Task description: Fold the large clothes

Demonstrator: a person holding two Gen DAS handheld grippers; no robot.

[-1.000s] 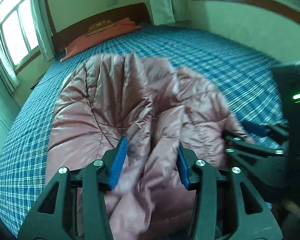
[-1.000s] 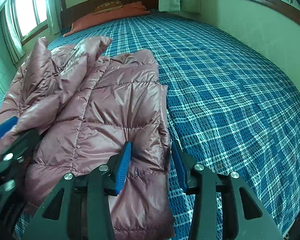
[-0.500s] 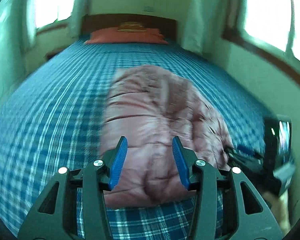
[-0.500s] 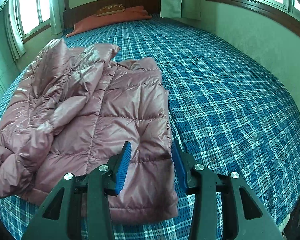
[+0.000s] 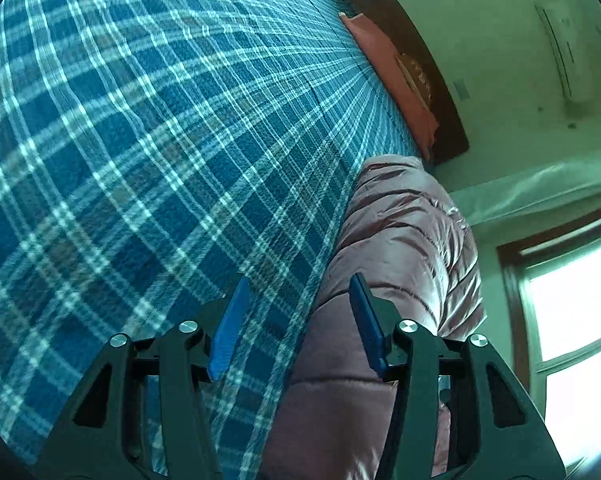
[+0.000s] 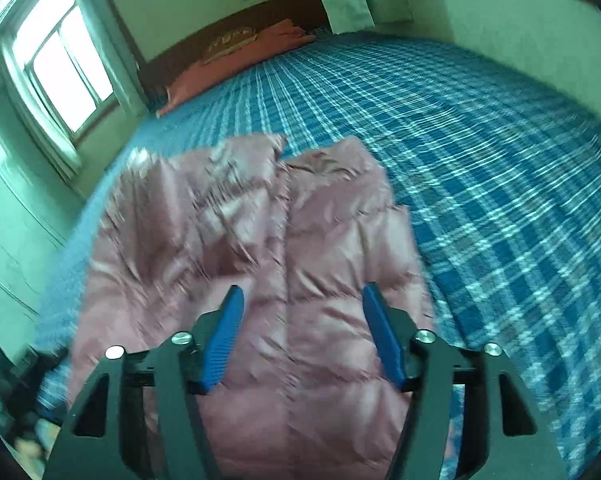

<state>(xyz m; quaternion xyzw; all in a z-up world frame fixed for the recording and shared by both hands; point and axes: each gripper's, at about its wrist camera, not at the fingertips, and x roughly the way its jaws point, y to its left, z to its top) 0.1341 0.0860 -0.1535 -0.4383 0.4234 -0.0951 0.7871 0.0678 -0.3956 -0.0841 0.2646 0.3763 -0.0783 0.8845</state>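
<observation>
A pink quilted puffer jacket (image 6: 268,280) lies on the bed's blue plaid bedspread (image 6: 480,168), toward the near left part of the bed, its body spread flat with a seam running down its middle and rumpled folds on its left half. The right claw (image 6: 302,336) hangs above the jacket's near portion with its blue pads (image 6: 224,340) spread wide apart and nothing between them; this view is blurred, so finer detail of the fabric is hard to make out. The left wrist view is rolled strongly to one side: the bedspread (image 5: 148,152) fills its left and centre, and the jacket (image 5: 396,264) shows as a puffy mound along the right of the frame, running up from the bottom edge. The left claw (image 5: 298,324) is also apart and holds nothing, with the edge of the jacket lying in line with the gap between its blue pads (image 5: 228,332); whether either pad touches the fabric cannot be told. At the far end of the bed an orange-red pillow (image 6: 236,68) rests against a dark wooden headboard (image 6: 268,12). A bright window (image 6: 68,72) with pale curtains sits on the far left wall.
</observation>
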